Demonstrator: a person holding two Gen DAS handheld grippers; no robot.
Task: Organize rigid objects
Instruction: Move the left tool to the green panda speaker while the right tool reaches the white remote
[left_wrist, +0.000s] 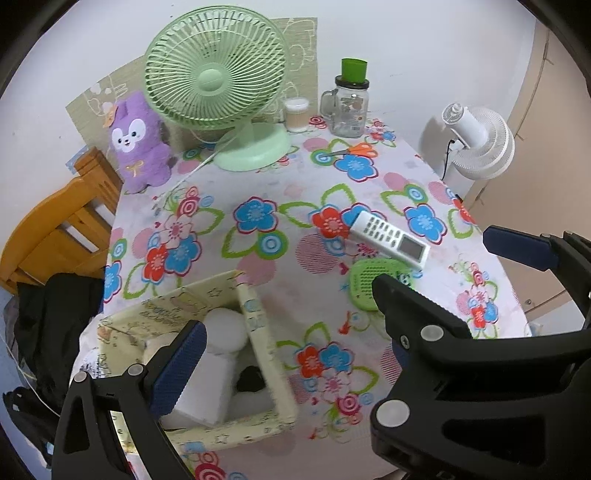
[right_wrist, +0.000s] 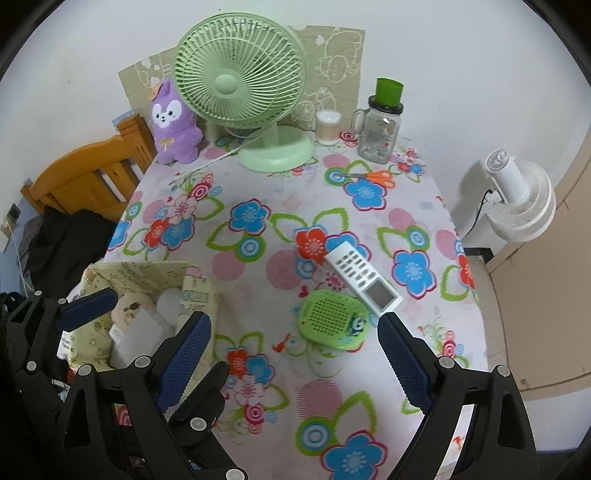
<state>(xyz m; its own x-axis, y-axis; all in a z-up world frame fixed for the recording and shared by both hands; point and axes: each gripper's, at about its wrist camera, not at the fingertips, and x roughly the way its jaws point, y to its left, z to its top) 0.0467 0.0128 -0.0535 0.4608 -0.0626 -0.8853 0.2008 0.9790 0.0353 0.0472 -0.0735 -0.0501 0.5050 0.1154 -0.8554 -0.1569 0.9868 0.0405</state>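
Left wrist view: the left gripper (left_wrist: 288, 354) hovers with fingers wide apart over the pale storage box (left_wrist: 258, 321) at the near-left worktop (left_wrist: 288, 192) edge. The white remote (left_wrist: 389, 238) overlaps the round green gadget (left_wrist: 364, 284).

Right wrist view: the right gripper (right_wrist: 293, 354) hangs with fingers spread, empty, just short of the gadget (right_wrist: 332, 319) and remote (right_wrist: 364, 282); the box (right_wrist: 195, 291) sits left.

Around one pale cartoon-print storage box (right_wrist: 195, 291) stood two fans, one green desk fan (right_wrist: 240, 85) and one white fan (right_wrist: 521, 195), one white remote control (right_wrist: 362, 277), and one green round perforated gadget (right_wrist: 330, 319).
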